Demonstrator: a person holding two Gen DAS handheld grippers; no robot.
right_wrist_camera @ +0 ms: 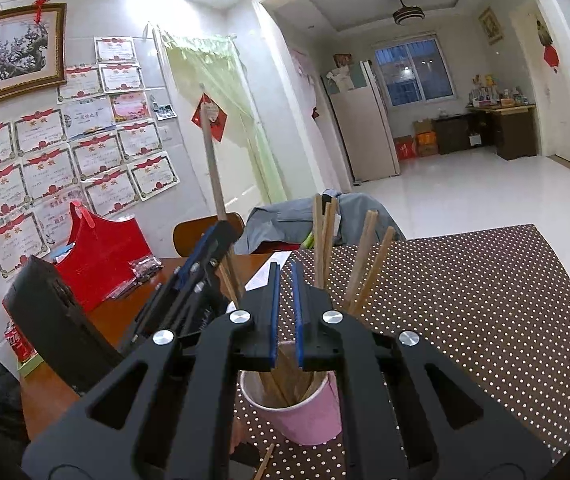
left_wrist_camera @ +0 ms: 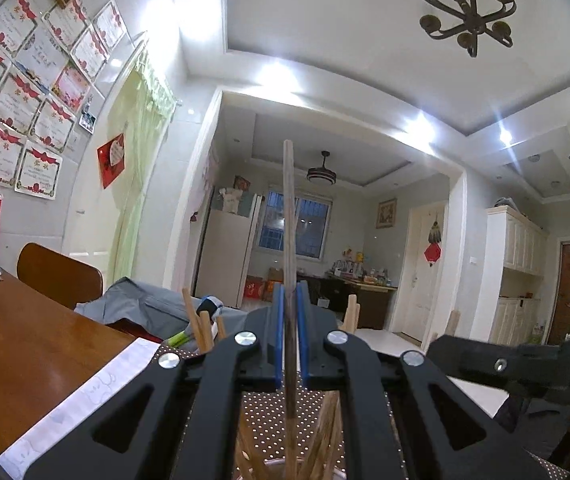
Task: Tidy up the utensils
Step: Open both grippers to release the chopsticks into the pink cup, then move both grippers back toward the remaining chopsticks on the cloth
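A: Nearest the lens in the left wrist view sits the left hand-held gripper (left_wrist_camera: 290, 312), its blue pads pinched narrow on a single dark chopstick (left_wrist_camera: 290, 240) that stands upright through the middle of the frame.

B: And its lower end?

A: It drops toward the cup (left_wrist_camera: 285, 468) at the bottom edge, where pale wooden chopsticks (left_wrist_camera: 325, 432) lean together. Whether the tip touches the cup's floor, I cannot tell.

B: In the right wrist view, the right hand-held gripper (right_wrist_camera: 283, 312) fills the lower centre. Its blue pads are drawn narrow with a slim gap, and nothing shows between them.

A: Where is the cup there?

B: The pink cup (right_wrist_camera: 305, 416) stands just below and behind those pads, on the dotted brown cloth (right_wrist_camera: 485, 320) covering the desk (right_wrist_camera: 65, 392). Several chopsticks (right_wrist_camera: 327, 236) rise out of it, fanning toward the upper right of the frame's middle.

A: Does my gripper show there?

B: Yes, left of centre: the left hand-held gripper (right_wrist_camera: 221, 236) reaches in from the lower left, with the dark chopstick (right_wrist_camera: 213, 160) slanting above it toward the wall.

A: Anything loose?

B: One chopstick (right_wrist_camera: 265, 462) lies on the cloth at the bottom edge, just beside the cup's base. Further left, a red box (right_wrist_camera: 101, 256) stands on the bare wooden desk, and a red can (right_wrist_camera: 19, 344) sits at the left edge.

A: In my view the bare wood (left_wrist_camera: 25, 340) is at the left, with a white paper strip (left_wrist_camera: 85, 392) along the cloth's edge.
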